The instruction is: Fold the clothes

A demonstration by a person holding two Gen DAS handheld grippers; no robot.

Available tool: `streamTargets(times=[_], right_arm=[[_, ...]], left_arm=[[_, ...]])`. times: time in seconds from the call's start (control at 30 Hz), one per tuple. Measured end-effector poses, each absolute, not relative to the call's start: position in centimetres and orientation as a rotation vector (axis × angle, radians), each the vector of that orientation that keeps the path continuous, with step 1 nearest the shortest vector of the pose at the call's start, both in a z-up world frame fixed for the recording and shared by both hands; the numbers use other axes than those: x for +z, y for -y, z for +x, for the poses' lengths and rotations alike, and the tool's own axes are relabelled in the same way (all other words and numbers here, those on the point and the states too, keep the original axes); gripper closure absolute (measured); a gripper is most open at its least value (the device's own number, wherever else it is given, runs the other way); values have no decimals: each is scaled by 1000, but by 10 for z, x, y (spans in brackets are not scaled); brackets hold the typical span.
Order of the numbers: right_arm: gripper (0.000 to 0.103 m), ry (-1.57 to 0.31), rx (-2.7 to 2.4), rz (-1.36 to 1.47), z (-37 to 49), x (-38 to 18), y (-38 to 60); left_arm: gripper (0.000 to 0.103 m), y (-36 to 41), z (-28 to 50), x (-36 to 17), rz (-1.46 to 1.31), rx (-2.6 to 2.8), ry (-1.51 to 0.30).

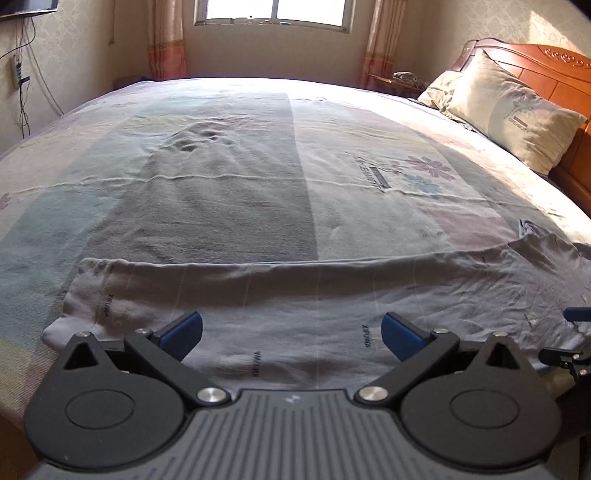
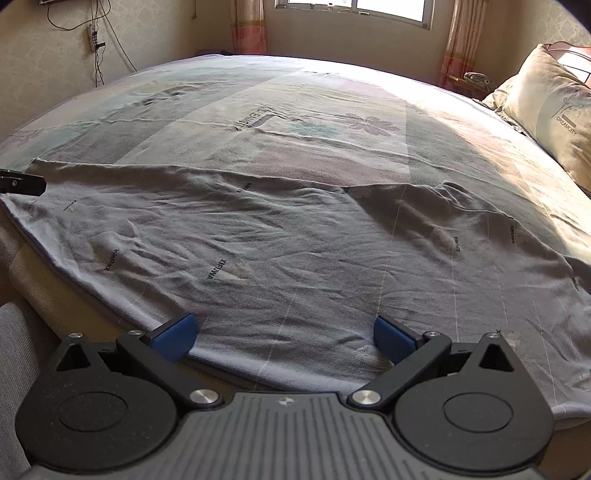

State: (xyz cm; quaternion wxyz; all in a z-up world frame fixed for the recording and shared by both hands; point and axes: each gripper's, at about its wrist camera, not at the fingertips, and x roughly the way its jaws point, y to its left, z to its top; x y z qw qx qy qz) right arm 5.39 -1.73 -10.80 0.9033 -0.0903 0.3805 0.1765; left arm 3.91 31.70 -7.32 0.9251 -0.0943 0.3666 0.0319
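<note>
The grey garment (image 2: 295, 251) lies spread along the bed (image 1: 229, 155). Both the left gripper (image 1: 291, 336) and right gripper (image 2: 284, 338) have jaws spread, holding nothing. Best to pinch the near hem at both ends and carry it evenly toward twelve o'clock.

Left wrist view: set low at the near bed (image 1: 221, 122) edge, faced toward the window (image 1: 273, 11). Right wrist view: likewise placed, further right. Shared: grey garment (image 2: 295, 258), bedspread, pillow (image 2: 554, 110), window.
</note>
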Motion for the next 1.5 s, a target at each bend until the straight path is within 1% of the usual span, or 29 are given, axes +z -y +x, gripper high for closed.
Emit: streamTargets(times=[0.1, 0.27, 0.43, 0.6, 0.67, 0.8, 0.87, 1.03, 1.1, 1.2, 1.37, 1.5], right_arm=[[0, -779, 367, -185, 53, -109, 18], [0, -777, 371, -184, 54, -109, 19], [0, -768, 371, -182, 53, -109, 19], [0, -767, 371, -182, 52, -110, 18], [0, -762, 371, -181, 52, -110, 19], [0, -753, 372, -179, 51, -111, 19], [0, -745, 373, -177, 50, -111, 20], [0, -737, 376, -178, 49, -111, 21], [0, -735, 384, -181, 47, -111, 23], [0, -729, 397, -184, 43, -112, 25], [0, -716, 406, -183, 41, -113, 27], [0, -712, 408, -182, 40, -113, 27]], left_arm=[[1, -339, 33, -92, -325, 82, -765], [1, -343, 24, -86, -322, 37, -744], [1, -375, 49, -70, -344, 96, -667], [1, -395, 71, -92, -417, 136, -694], [1, -385, 71, -87, -368, 163, -727], [1, -344, 52, -65, -263, 74, -681], [1, -318, 46, -64, -177, 40, -693], [1, -267, 42, -96, 27, 29, -832], [0, -266, 33, -100, -5, 49, -815], [0, -264, 27, -93, 5, 47, -844], [1, -253, 30, -74, 23, 10, -785], [1, -244, 39, -83, -54, -63, -818]])
